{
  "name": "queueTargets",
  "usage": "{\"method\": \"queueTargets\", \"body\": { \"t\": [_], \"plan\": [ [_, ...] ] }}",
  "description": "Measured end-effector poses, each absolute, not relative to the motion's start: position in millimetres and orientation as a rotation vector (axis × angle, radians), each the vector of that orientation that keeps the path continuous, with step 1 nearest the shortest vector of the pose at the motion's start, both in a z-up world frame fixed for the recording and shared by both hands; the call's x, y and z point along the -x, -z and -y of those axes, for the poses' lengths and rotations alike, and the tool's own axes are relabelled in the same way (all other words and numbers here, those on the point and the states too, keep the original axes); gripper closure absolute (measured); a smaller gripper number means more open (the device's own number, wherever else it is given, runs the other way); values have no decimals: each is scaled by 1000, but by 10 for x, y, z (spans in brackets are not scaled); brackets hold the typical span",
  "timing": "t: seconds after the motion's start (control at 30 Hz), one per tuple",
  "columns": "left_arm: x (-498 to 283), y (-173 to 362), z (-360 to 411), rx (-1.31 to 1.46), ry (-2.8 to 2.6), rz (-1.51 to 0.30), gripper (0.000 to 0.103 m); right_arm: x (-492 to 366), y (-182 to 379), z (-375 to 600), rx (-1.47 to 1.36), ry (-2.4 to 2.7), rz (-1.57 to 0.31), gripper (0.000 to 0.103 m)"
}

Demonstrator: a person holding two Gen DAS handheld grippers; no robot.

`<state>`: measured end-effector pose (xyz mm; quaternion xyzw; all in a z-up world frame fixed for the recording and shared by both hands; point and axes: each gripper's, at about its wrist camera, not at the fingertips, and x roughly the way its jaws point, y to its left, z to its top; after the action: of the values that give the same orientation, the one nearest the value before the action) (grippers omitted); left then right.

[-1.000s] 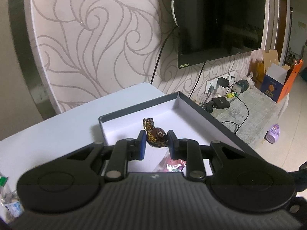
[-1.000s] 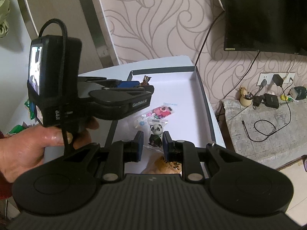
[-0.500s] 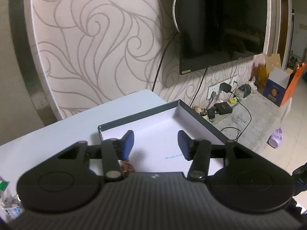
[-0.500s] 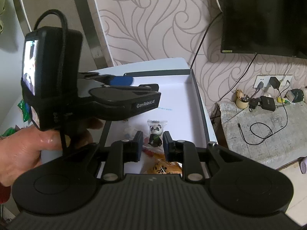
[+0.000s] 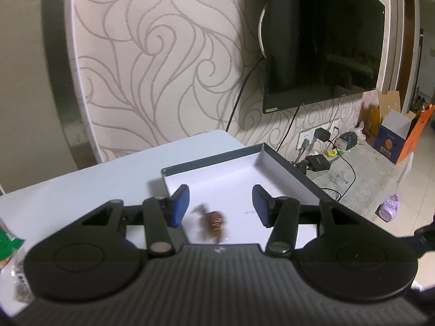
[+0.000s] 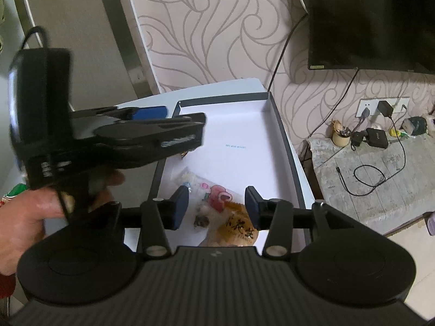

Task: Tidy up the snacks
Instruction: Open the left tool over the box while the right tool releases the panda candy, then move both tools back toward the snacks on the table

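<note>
Snacks are shown inside a shallow box (image 6: 282,138) with dark walls and a white floor, set on a white table (image 5: 81,179). In the left wrist view, a brown wrapped candy (image 5: 213,221), blurred, is seen between the pads of the left gripper (image 5: 220,205) and lower in the picture than their tips; neither pad touches it, and the jaws are held apart, released. In the right wrist view, the jaws of the right gripper (image 6: 216,207) are opening, with nothing pressed between the pads. Seen through that gap, on the box floor, are a clear packet with a pink print (image 6: 217,197), an orange packet (image 6: 239,231) and a small dark item (image 6: 201,221) too blurred to identify. The left gripper is seen from the side over the box's left wall, carried by a hand (image 6: 32,212). A green packet (image 5: 8,247) lies on the table outside the box.
</note>
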<state>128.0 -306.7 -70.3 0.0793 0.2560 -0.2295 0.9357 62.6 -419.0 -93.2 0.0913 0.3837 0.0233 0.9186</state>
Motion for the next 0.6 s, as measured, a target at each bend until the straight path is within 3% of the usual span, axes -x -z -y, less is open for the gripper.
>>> {"method": "queueTargets", "body": {
  "t": [0.4, 0.47, 0.53, 0.6],
  "plan": [
    [-753, 713, 2182, -206, 480, -490, 49, -420, 855, 3943, -216, -9, -783, 47],
    [-637, 772, 2013, -272, 527, -467, 45, -370, 859, 3892, -233, -6, -792, 46],
    [-525, 880, 1864, -365, 540, -420, 31, -305, 849, 3822, -247, -10, -792, 44],
    [-455, 1003, 1739, -443, 561, -400, 30, -244, 838, 3744, -255, -17, -793, 40]
  ]
}}
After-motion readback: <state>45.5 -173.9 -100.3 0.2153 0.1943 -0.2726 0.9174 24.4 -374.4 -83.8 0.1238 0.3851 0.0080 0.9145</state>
